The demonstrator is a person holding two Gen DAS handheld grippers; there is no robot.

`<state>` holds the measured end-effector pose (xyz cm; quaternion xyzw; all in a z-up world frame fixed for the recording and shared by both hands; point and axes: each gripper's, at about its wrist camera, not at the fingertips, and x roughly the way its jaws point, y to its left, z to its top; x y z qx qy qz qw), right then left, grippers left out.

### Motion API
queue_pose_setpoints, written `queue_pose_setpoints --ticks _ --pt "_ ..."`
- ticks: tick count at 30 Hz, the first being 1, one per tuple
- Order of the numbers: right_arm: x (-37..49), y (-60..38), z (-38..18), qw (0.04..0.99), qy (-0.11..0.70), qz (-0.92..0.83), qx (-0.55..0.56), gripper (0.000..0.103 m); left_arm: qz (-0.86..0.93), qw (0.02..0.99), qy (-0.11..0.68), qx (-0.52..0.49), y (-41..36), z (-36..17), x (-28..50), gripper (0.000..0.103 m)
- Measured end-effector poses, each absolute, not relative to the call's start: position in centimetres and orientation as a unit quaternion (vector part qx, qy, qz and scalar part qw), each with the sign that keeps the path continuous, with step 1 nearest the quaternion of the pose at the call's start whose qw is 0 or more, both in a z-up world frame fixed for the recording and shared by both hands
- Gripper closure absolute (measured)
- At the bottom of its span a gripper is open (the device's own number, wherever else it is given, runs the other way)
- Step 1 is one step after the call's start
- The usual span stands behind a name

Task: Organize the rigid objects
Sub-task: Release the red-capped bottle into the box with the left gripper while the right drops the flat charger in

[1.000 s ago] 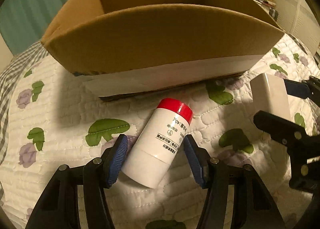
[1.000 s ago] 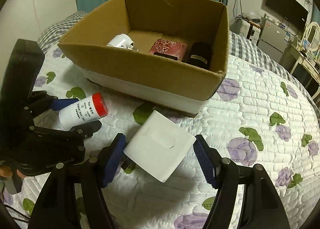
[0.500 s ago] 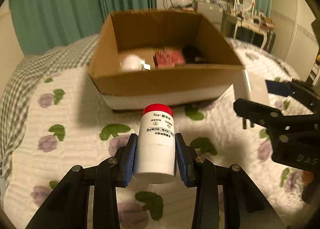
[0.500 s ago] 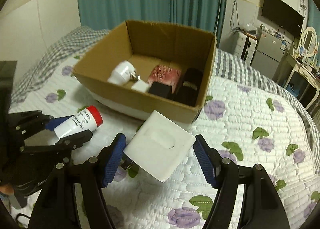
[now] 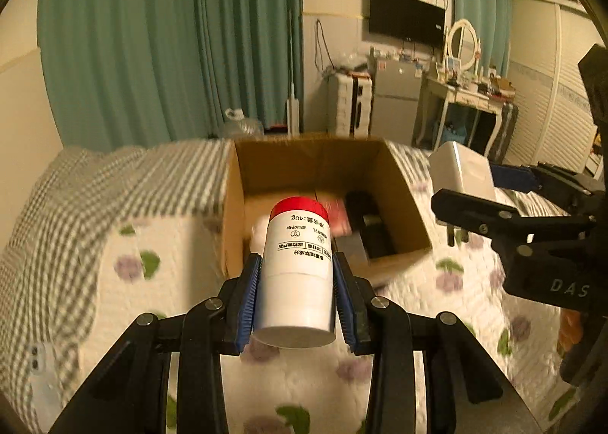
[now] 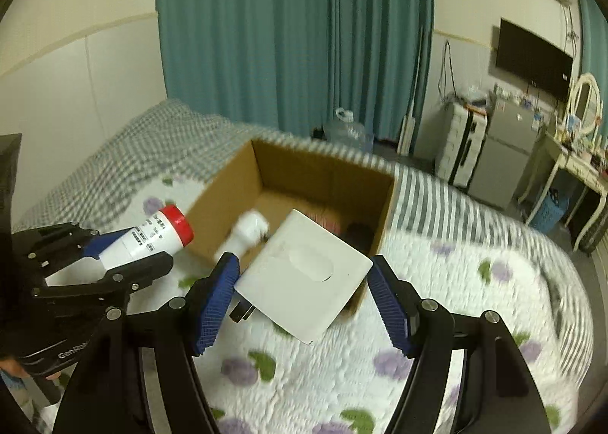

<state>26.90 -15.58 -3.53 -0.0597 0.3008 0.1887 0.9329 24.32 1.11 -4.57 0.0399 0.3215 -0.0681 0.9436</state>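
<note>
My left gripper is shut on a white bottle with a red cap and holds it in the air before the open cardboard box. The bottle also shows in the right wrist view. My right gripper is shut on a white square plug adapter, its prongs pointing down left, lifted near the box's front right corner. The adapter also shows in the left wrist view. Inside the box lie a white plug, a red item and a black item.
The box stands on a bed with a white quilt printed with purple flowers and a grey checked cover. Teal curtains, a small fridge, a dressing table and a wall TV are behind.
Both grippers have risen well above the bed with their objects, and the box now looks smaller and lower in both views. The left gripper closed on the bottle a second ago.
</note>
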Motion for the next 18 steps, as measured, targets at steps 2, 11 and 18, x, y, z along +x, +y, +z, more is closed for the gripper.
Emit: queue_pose_setpoints --ticks 2,11,18 --pt "27.9 -15.4 -2.1 0.937 0.287 0.188 -0.069 0.033 -0.067 0.946 0.314 0.038 1.2 -3.7 25.4 0.066" --pt "33.8 -15.1 0.4 0.944 0.253 0.197 -0.071 0.033 -0.061 0.946 0.316 0.043 0.6 -2.9 33.2 0.066" --pt "38.0 -15.1 -1.5 0.942 0.264 0.197 -0.071 0.033 -0.063 0.934 0.346 0.06 -0.4 -7.1 37.7 0.066"
